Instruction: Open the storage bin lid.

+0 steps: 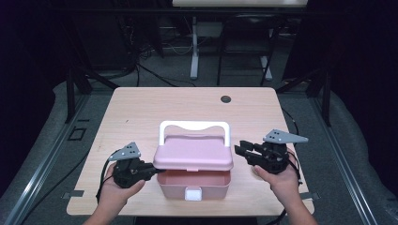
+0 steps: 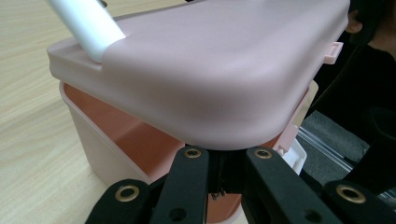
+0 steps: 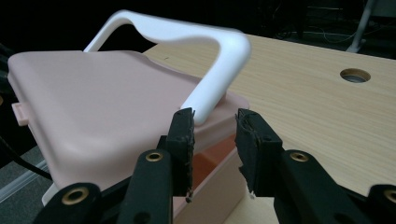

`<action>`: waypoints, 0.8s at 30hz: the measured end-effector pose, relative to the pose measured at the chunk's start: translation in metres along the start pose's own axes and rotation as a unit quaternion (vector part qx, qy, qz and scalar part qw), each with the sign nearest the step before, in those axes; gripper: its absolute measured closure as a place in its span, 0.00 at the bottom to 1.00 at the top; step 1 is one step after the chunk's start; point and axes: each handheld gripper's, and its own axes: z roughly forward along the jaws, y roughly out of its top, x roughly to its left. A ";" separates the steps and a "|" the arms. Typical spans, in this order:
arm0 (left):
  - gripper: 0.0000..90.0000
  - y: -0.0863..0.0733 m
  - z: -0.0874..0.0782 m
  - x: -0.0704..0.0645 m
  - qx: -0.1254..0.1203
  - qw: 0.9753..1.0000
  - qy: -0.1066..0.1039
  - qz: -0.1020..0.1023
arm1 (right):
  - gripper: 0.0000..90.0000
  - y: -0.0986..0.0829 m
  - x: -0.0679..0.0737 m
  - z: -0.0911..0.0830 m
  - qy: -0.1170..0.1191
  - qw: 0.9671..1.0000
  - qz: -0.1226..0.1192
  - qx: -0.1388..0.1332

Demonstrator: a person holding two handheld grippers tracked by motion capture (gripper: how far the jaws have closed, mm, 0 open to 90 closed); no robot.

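At the table's near edge, our left gripper [image 1: 149, 169] props the pink box's lid [image 1: 193, 153] half-raised, jaws hidden beneath it, grip unclear; our right gripper [image 1: 240, 150] hangs released. Unpinched, the lid could slip and drop shut.

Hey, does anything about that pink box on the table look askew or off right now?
Yes. The pink box's lid sits raised at the front, leaving a gap over the base; the left gripper is under its corner. No damage shows.

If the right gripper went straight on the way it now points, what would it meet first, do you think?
Most likely the pink box: the right gripper points at its lid corner, just below the white handle. Its jaws stand open; depth is unclear.
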 end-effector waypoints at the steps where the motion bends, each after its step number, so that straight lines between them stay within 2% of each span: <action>1: 1.00 0.001 0.000 0.000 0.000 1.000 0.000 -0.002 | 0.74 -0.003 0.000 -0.001 -0.002 1.000 0.000 -0.002; 6: 1.00 0.005 -0.001 0.000 -0.001 1.000 0.002 -0.002 | 0.75 -0.014 0.001 -0.003 -0.007 1.000 0.004 -0.003; 10: 1.00 0.008 -0.002 0.000 -0.001 1.000 0.004 0.000 | 0.85 -0.022 0.004 -0.004 -0.006 1.000 0.002 0.001; 14: 1.00 0.011 -0.003 0.001 -0.005 1.000 0.003 -0.003 | 0.92 -0.029 0.013 -0.003 -0.002 1.000 -0.019 0.013; 19: 1.00 0.015 -0.003 0.002 -0.006 1.000 0.003 -0.004 | 0.99 -0.038 0.026 0.001 0.015 0.999 -0.038 0.025; 24: 1.00 0.018 -0.004 0.003 -0.004 1.000 0.004 -0.004 | 1.00 -0.046 0.035 0.008 0.029 0.998 -0.049 0.040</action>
